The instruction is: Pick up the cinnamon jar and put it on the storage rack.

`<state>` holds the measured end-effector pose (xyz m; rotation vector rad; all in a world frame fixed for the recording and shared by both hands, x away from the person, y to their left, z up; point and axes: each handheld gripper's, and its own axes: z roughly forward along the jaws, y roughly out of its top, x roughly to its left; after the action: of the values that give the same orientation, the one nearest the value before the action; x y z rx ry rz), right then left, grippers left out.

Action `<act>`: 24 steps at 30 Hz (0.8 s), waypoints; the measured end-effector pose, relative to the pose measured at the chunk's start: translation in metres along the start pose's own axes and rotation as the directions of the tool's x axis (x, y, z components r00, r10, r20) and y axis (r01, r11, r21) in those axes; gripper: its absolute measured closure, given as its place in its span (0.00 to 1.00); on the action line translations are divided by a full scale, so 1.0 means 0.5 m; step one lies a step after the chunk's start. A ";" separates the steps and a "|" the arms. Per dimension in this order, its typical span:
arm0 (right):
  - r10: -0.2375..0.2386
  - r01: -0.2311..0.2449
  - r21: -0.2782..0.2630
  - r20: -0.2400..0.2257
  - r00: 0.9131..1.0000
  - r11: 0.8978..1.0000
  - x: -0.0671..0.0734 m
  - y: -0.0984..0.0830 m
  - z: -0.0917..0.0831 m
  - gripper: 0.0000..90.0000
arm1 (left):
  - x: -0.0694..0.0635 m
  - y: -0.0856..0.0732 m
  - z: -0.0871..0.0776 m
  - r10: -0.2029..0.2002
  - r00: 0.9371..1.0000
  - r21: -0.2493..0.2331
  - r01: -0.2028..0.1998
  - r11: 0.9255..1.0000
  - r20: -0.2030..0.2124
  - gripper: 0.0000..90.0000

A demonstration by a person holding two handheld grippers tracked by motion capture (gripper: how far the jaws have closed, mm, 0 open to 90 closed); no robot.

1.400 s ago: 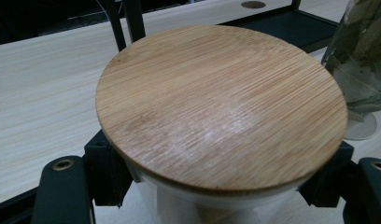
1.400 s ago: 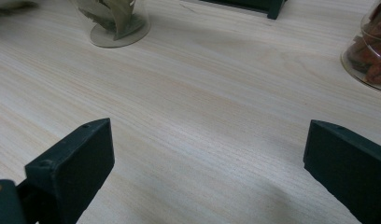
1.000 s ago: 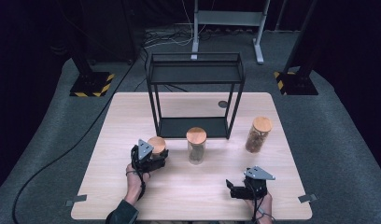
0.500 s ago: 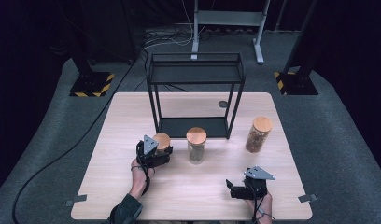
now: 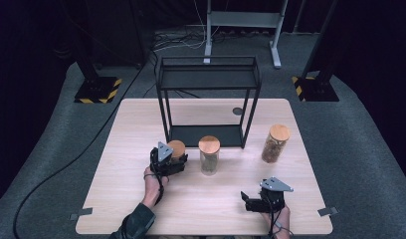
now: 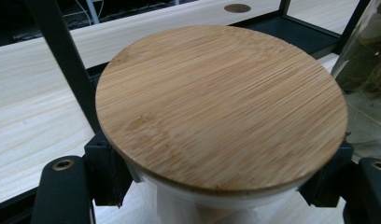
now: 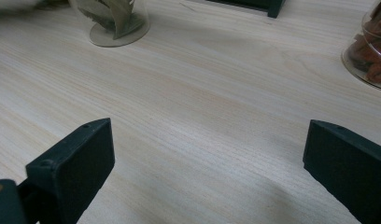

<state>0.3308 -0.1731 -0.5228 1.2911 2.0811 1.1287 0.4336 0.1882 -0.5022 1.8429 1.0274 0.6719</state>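
Bamboo-lidded jar (image 5: 176, 148) sits clamped between the left gripper's (image 5: 167, 160) fingers; right gripper's (image 5: 251, 203) fingers spread apart.

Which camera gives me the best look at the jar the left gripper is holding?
The left gripper view: the bamboo-lidded jar sits close up between the jaws. The high view shows just its lid beside the left gripper.

A pale wood surface (image 5: 141, 119) stands on grey carpet (image 5: 47, 149) in a dark room. At twelve o'clock rises a grey metal stand (image 5: 241, 20) with tangled cables (image 5: 181, 40). Black bases with yellow-striped edges (image 5: 96, 89) sit at ten and two o'clock.
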 end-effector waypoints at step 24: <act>0.000 0.000 0.000 0.003 1.000 1.000 0.000 0.000 0.000 0.02 | -0.010 0.020 0.046 0.002 1.000 0.000 -0.002 1.000 -0.001 0.28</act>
<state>0.3308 -0.1731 -0.5228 1.2914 2.0795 1.1263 0.4524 0.1713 -0.5039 1.8435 1.0265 0.6747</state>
